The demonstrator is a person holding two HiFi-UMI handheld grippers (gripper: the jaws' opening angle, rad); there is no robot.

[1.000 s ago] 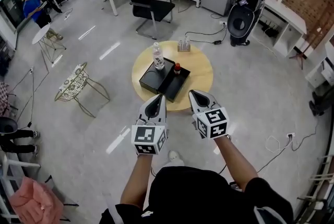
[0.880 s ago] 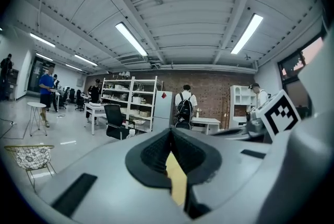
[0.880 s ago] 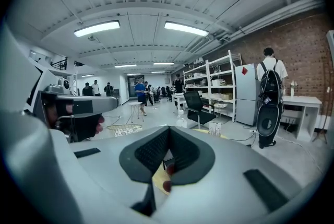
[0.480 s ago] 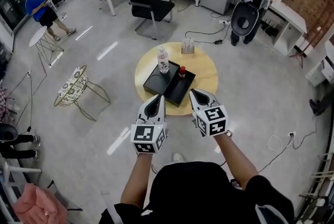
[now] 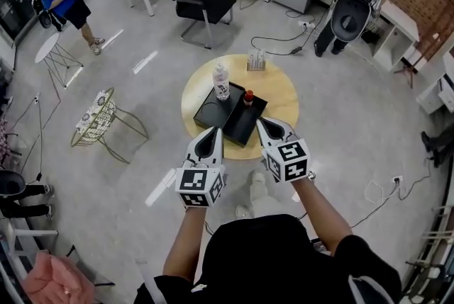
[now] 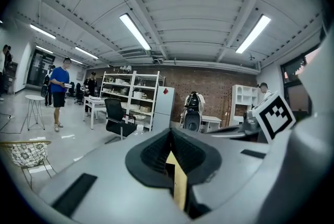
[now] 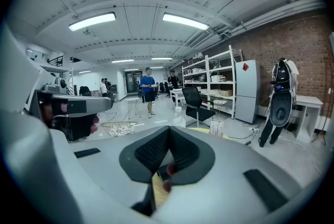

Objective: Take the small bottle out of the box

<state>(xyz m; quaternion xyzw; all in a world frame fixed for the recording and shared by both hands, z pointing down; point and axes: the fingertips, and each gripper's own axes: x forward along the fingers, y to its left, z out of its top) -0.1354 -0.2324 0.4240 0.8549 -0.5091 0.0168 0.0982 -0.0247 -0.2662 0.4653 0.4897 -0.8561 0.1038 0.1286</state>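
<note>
Small bottle (image 5: 248, 97) — red cap, upright in open black box (image 5: 213, 111) on round worktop (image 5: 281, 103), near 1 taller clear bottle (image 5: 221, 81). Prob. light, stiff, smooth; best pinched at body below cap. Left tongs (image 5: 213, 136) & right tongs (image 5: 266, 127) — both pressed together, empty. Count: 2 bottles, 1 box.

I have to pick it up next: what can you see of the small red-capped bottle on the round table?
The small red-capped bottle stands upright in the black box on the round yellow table, at the box's far edge, right of a taller clear plastic bottle. Cap red, body dark; material and label too small to tell. Only the box touches it.
</note>
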